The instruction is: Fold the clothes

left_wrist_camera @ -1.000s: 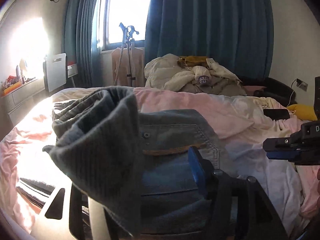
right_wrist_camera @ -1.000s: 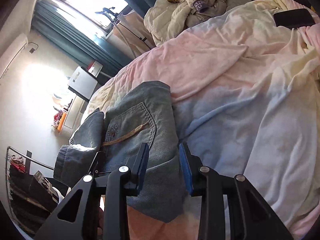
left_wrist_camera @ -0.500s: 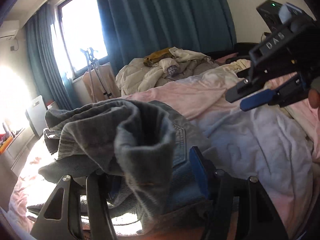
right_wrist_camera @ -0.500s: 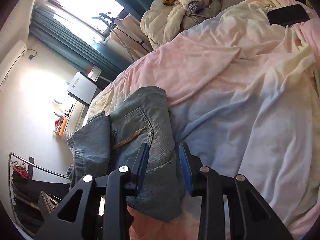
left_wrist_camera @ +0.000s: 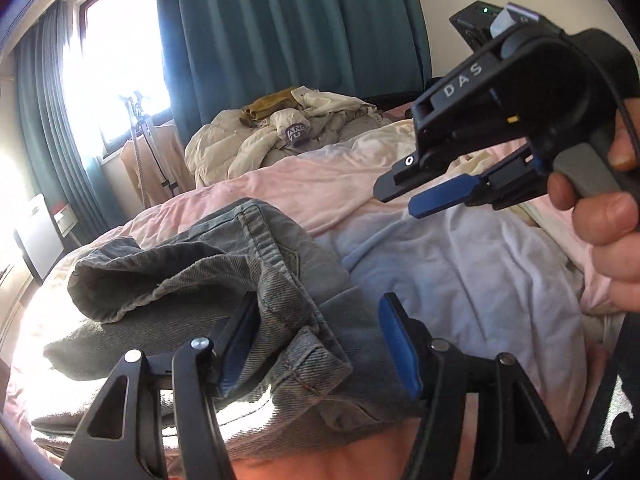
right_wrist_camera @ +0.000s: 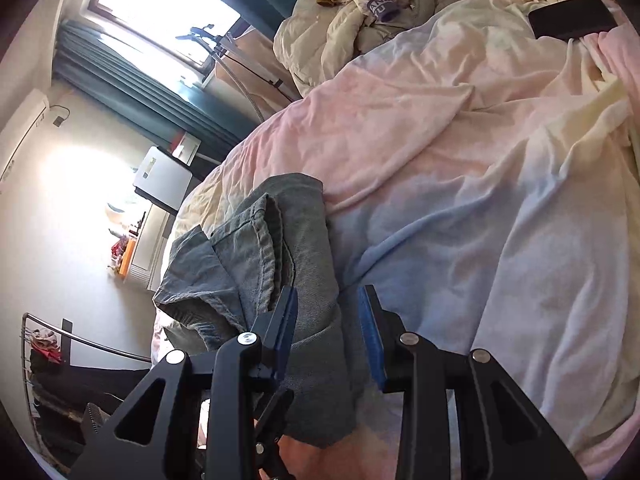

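the denim garment lies bunched on the bed at seven o'clock. left gripper jaws stand apart around its folded hem; right gripper jaws are apart above the denim.

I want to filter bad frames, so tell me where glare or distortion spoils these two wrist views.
Left wrist view: the bright window is blown out, glare washes the sheet left of the grey-blue denim garment, and fisheye curves the teal curtain. Right wrist view: the window and white wall are overexposed; the pink and blue bed sheet stays readable.
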`<control>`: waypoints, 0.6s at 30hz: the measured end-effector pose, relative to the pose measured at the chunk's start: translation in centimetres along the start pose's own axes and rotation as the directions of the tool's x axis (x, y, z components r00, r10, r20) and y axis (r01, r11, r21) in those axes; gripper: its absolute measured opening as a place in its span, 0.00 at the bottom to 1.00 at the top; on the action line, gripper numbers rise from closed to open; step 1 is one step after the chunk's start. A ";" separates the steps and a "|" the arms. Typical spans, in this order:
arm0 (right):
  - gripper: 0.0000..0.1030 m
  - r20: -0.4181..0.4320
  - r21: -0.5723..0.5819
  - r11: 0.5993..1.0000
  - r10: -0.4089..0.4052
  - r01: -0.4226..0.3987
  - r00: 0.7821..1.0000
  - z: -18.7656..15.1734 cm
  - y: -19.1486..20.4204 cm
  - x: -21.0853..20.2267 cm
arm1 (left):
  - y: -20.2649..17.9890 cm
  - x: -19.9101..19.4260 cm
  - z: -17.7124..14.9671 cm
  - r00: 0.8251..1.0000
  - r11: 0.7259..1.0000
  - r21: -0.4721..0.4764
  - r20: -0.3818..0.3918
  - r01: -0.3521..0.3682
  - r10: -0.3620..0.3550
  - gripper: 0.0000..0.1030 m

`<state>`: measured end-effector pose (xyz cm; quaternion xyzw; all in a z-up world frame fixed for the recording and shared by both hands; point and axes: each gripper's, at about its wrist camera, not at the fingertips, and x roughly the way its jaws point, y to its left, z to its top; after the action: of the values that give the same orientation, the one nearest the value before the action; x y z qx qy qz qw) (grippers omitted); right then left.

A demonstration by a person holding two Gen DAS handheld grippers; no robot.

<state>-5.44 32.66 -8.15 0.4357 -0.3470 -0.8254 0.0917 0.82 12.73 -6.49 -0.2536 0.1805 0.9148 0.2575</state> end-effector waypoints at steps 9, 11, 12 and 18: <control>0.31 -0.002 -0.131 0.986 0.099 -0.099 0.995 -0.3 2.9 0.2 | 1.5 -4.1 0.9 0.998 0.990 -0.121 0.015 0.068 -0.066 0.60; 0.31 0.004 -0.160 0.981 0.110 -0.108 0.994 -0.5 3.5 0.2 | 1.3 -5.1 1.1 0.998 0.993 -0.103 0.027 0.060 -0.057 0.60; 0.31 0.007 -0.174 0.978 0.115 -0.112 0.993 -0.6 3.7 0.2 | 1.2 -5.4 1.3 0.998 0.994 -0.098 0.027 0.056 -0.054 0.60; 0.31 0.024 -0.255 0.957 0.147 -0.136 0.989 -1.3 5.2 0.3 | 3.1 -6.9 2.2 0.999 0.991 -0.130 0.015 0.031 -0.030 0.60</control>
<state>-5.42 28.06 -5.45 0.3767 -0.2711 -0.8634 0.1978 3.36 8.64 -0.21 -0.2666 0.1146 0.9222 0.2555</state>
